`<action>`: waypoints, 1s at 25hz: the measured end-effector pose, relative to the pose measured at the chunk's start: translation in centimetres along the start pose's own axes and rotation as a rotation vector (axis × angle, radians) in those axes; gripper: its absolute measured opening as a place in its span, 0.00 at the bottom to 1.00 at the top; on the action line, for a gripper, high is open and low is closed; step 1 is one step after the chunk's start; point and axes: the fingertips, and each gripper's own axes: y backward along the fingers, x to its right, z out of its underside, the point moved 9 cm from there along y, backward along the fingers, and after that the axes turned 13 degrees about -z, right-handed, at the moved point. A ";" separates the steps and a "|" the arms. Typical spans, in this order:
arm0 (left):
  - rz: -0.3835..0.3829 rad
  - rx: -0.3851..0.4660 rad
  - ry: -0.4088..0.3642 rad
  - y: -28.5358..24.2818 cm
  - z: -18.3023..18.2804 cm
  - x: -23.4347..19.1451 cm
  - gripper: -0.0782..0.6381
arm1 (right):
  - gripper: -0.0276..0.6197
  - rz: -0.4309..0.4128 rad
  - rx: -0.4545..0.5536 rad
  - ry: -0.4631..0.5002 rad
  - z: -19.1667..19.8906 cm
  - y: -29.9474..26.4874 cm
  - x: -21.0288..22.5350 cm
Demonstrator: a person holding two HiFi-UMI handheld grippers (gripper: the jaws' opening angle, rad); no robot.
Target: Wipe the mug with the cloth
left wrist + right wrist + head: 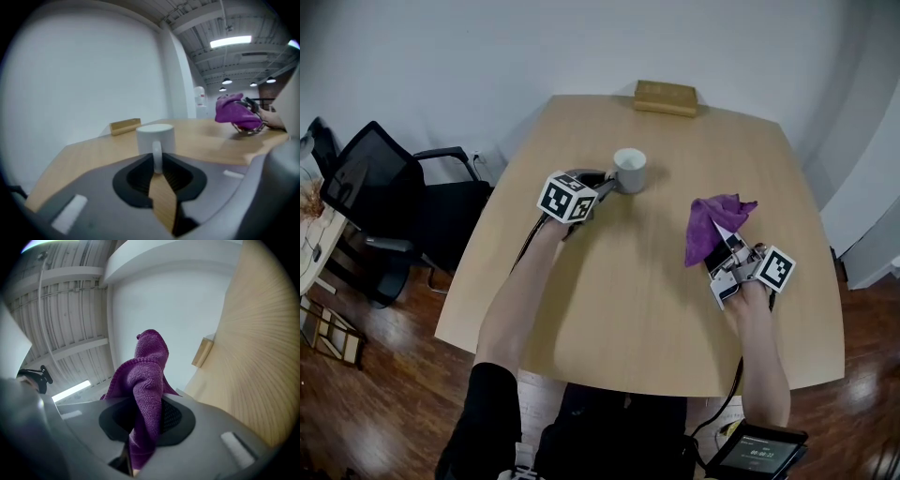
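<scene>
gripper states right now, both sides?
Left gripper: closed on the handle of the mug.
Right gripper: closed on the purple cloth.

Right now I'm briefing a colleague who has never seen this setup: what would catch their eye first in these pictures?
The purple cloth, bunched and held by the right gripper over the right side of the table, stands out most. Next comes the white mug past the table's middle, its handle gripped by the left gripper. A tan box lies at the far edge.
</scene>
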 end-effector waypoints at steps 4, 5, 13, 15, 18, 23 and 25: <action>0.257 0.079 -0.070 -0.6 -0.7 2.0 0.22 | 0.14 0.002 -0.005 0.001 0.0 0.0 0.0; 0.317 0.089 -0.075 -0.9 -0.8 2.6 0.21 | 0.14 0.001 -0.007 0.001 0.0 0.0 0.0; 0.212 0.035 -0.090 -4.4 -2.1 2.5 0.24 | 0.14 0.004 -0.011 -0.004 0.3 -0.1 -0.1; 0.205 0.039 -0.097 -4.4 -2.3 2.8 0.24 | 0.14 0.004 -0.017 -0.003 0.3 -0.1 -0.1; 0.201 0.040 -0.122 -4.4 -2.6 3.4 0.24 | 0.14 0.001 -0.024 -0.005 0.2 -0.3 -0.1; 0.138 0.023 -0.140 -4.8 -2.8 3.7 0.24 | 0.14 -0.012 -0.027 -0.010 0.4 -0.4 -0.2; 0.122 0.017 -0.141 -5.0 -2.8 3.7 0.25 | 0.14 -0.013 -0.025 -0.011 0.4 -0.3 -0.1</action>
